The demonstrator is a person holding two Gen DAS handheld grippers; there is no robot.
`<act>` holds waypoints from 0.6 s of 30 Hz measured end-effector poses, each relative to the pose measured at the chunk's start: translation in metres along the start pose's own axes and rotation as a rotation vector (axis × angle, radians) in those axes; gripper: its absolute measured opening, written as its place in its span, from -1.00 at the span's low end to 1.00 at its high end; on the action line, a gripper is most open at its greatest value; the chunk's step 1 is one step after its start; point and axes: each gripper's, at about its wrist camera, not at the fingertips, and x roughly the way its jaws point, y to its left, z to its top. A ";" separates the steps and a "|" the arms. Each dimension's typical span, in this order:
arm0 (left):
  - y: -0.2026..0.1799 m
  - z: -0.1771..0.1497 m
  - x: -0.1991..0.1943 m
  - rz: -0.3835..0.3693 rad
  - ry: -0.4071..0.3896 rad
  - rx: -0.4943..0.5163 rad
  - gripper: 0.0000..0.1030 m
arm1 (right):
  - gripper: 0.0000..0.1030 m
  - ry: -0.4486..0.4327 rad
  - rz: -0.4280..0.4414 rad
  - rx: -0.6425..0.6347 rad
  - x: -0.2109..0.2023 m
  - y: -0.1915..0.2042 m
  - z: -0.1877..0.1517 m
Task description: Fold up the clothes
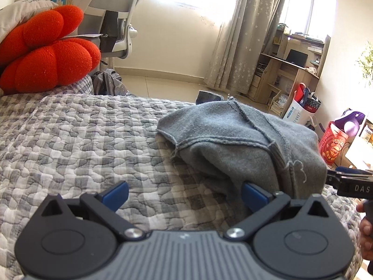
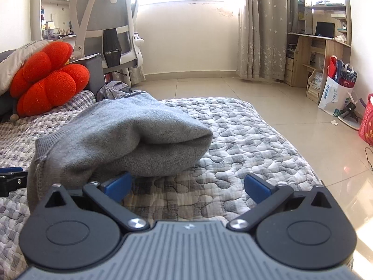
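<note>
A grey knitted sweater (image 1: 244, 140) lies folded in a thick bundle on the grey checked quilt (image 1: 81, 140), seams outward. My left gripper (image 1: 185, 194) is open at the bundle's near left side; its right blue pad (image 1: 254, 194) touches the fabric. In the right wrist view the same sweater (image 2: 130, 140) fills the left half, and my right gripper (image 2: 187, 190) is open at its near right side, its left blue pad (image 2: 117, 186) against the cloth. Neither gripper holds anything. The right gripper's tip (image 1: 349, 182) shows at the left view's right edge.
A red flower-shaped cushion (image 1: 46, 53) and a pillow sit at the bed's far left. Beyond the bed are a white office chair (image 2: 109, 25), tiled floor, curtains (image 2: 261, 30), a wooden desk (image 2: 319, 46) and shopping bags (image 2: 335, 93). A hand (image 1: 366, 233) shows at right.
</note>
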 end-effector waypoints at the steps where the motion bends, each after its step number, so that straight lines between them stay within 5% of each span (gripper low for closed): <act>1: -0.002 0.000 -0.004 0.004 -0.011 0.031 0.99 | 1.00 -0.018 -0.001 -0.026 -0.006 0.004 0.003; 13: -0.003 0.006 -0.023 0.058 -0.008 0.101 0.99 | 0.98 -0.064 0.257 -0.077 -0.028 0.039 0.005; 16: -0.002 0.003 -0.024 0.062 0.001 0.111 0.99 | 0.49 -0.019 0.287 -0.102 -0.014 0.051 0.003; 18: -0.001 0.001 -0.026 0.061 0.006 0.109 0.99 | -0.12 0.003 0.271 -0.113 -0.006 0.055 0.000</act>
